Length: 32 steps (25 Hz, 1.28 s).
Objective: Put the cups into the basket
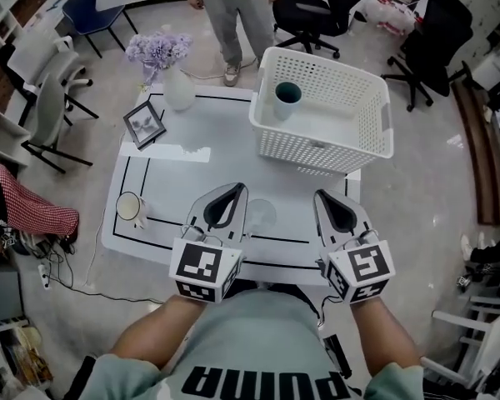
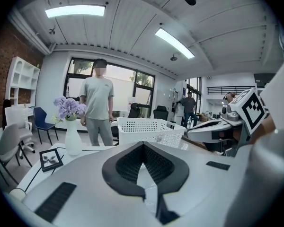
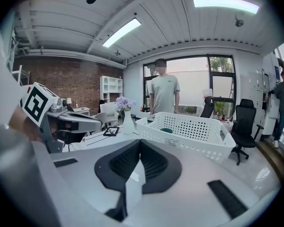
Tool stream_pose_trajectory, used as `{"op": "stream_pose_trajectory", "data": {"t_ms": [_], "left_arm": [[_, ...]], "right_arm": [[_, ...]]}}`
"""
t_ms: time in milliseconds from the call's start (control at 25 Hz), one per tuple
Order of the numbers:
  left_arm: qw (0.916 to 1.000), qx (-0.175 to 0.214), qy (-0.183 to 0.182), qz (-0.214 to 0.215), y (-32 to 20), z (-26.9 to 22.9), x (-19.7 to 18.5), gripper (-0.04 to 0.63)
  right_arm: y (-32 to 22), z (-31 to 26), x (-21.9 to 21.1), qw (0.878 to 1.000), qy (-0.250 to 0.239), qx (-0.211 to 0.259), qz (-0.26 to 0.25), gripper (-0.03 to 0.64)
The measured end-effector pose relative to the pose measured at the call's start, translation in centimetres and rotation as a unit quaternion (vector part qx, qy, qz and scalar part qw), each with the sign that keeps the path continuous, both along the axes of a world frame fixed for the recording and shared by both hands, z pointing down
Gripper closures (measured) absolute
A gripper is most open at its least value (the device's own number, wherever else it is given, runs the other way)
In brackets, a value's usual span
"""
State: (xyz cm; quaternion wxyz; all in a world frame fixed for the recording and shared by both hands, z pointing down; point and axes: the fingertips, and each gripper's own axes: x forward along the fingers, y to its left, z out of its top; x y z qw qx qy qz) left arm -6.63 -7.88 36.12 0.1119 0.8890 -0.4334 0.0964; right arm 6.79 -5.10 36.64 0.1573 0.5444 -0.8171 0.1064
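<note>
Cups sit apart: the teal-lined cup (image 1: 287, 97) stands inside the basket (image 1: 375, 115), and the pale cup (image 1: 131, 207) sits near the table's (image 1: 200, 132) left edge (probably ceramic: stiff, light, chippable), best pinched across its rim. Over the near edge, the left gripper (image 1: 236, 190) and right gripper (image 1: 322, 196) hover with jaws closed on nothing.

Table (image 1: 208, 182) — basket (image 1: 317, 152), vase (image 1: 179, 90), frame (image 1: 145, 124), cup (image 1: 131, 207)

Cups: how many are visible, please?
2: a teal-lined cup in the basket, a white cup at the table's left edge; a faint clear glass in front may be another.
</note>
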Motion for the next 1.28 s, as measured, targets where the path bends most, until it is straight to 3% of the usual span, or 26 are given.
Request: {"op": "stream_pose_trajectory", "data": {"t_ms": [880,1280], "left_arm": [[0.9927,0.006,-0.012,-0.120,9.5,1.5,1.2,0.588],[0.9897,-0.001,-0.022,-0.142,12.0,3.4,1.4,0.588]], "right_arm": [[7.8,2.8,-0.1,0.995,0.009,0.011,-0.100,0.598],[9.6,4.6,-0.8,0.992,0.003,-0.004,-0.129,0.598]]}}
